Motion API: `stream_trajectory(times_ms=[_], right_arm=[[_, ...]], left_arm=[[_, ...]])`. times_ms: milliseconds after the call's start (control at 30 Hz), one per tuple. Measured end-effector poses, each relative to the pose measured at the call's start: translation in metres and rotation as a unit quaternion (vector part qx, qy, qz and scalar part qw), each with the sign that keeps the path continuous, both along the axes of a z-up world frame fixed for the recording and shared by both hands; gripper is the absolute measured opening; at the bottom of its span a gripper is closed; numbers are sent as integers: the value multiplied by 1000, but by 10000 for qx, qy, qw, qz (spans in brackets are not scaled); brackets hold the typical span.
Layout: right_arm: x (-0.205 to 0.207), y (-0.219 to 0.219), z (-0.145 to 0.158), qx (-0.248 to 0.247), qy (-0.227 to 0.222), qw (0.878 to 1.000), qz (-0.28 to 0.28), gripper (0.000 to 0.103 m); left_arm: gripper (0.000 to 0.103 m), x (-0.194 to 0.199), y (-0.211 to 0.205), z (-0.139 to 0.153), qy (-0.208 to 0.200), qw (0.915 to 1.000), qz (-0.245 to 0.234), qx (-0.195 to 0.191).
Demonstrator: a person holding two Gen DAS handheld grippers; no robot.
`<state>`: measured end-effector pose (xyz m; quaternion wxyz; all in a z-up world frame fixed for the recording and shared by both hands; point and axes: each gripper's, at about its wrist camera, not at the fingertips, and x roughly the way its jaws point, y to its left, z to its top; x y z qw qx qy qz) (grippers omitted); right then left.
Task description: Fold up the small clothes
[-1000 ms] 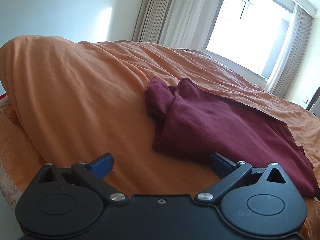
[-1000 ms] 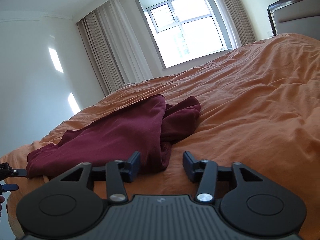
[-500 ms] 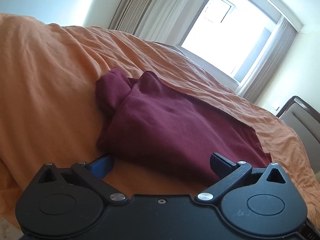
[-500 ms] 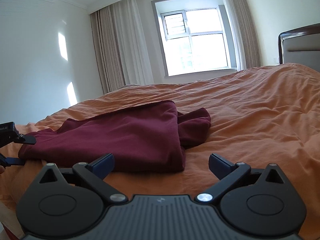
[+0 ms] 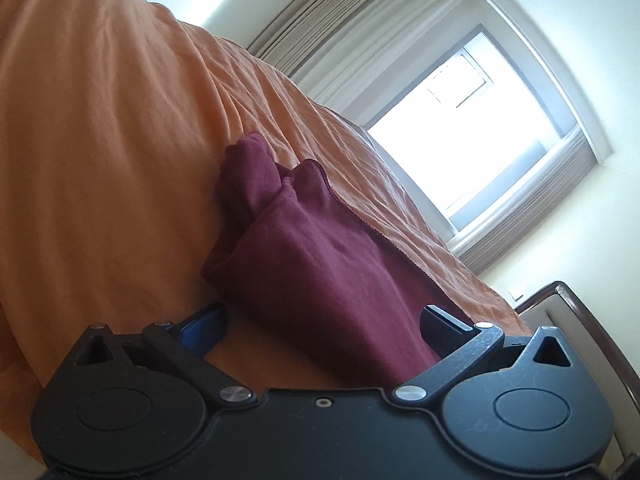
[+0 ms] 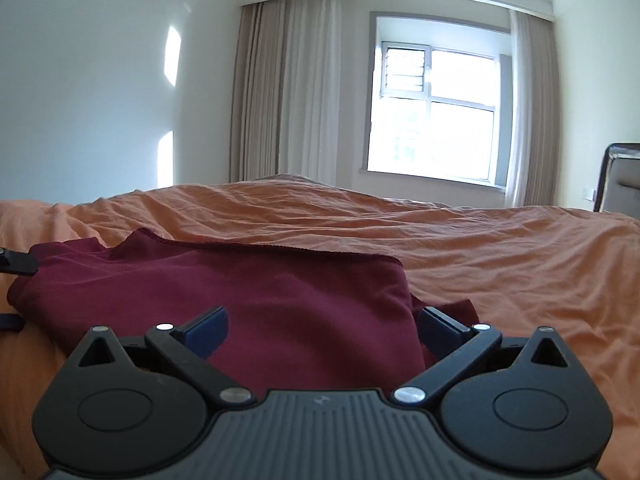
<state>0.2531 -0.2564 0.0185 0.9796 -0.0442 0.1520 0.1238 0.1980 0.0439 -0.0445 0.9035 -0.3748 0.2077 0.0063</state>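
A maroon garment [image 5: 320,272] lies partly folded on the orange bed cover [image 5: 100,160], with a bunched sleeve at its far end. My left gripper [image 5: 320,314] is open at the garment's near edge, one finger over the cover and one over the cloth, gripping nothing. In the right wrist view the garment [image 6: 260,280] spreads flat with a stitched hem along its far side. My right gripper [image 6: 322,316] stands wide open low over it, pads apart from the cloth. The left gripper's fingers [image 6: 18,265] show at the garment's left end.
The orange cover [image 6: 480,248] is rumpled and stretches far to the right and back. A dark headboard [image 6: 620,176] stands at the right. A bright window [image 6: 436,112] and curtains fill the far wall. The cover rises in a hump [image 5: 80,60] to the left.
My right gripper opened wide, levelled out and moved left, so it now hangs over the garment's middle. The left gripper rolled and sank a little closer to the garment's edge.
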Motion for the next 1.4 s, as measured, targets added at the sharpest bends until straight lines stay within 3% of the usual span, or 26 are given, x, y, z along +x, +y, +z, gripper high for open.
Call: stream_trajectory(times_ms=[167,300,433,633,1000,1233,1400], right_arm=[[78,43,12,-389,198,9982,418,103],[138,80,7,-654,700,9948,349,103],[168,103,1,-1058,503,9923,398,103],[192,110,-15,-1377,841,9862,372,103],[112,102,-17,-1750,462,9795,879,103],[62,89,-16,-1225,619,9857,977,103],[27,86,-23,-1181,175,9906,668,103]], left_arm=[[102,0,-1,-3,12,10000,-16,93],[102,3,-1,-2,51,9999,-40,106],[102,5,3,-2,63,10000,-71,20],[102,6,7,-6,49,10000,-69,-52],[102,3,3,-2,76,9999,-47,79],[102,5,-6,4,138,9997,1,205],[102,6,-13,7,179,9994,43,299]])
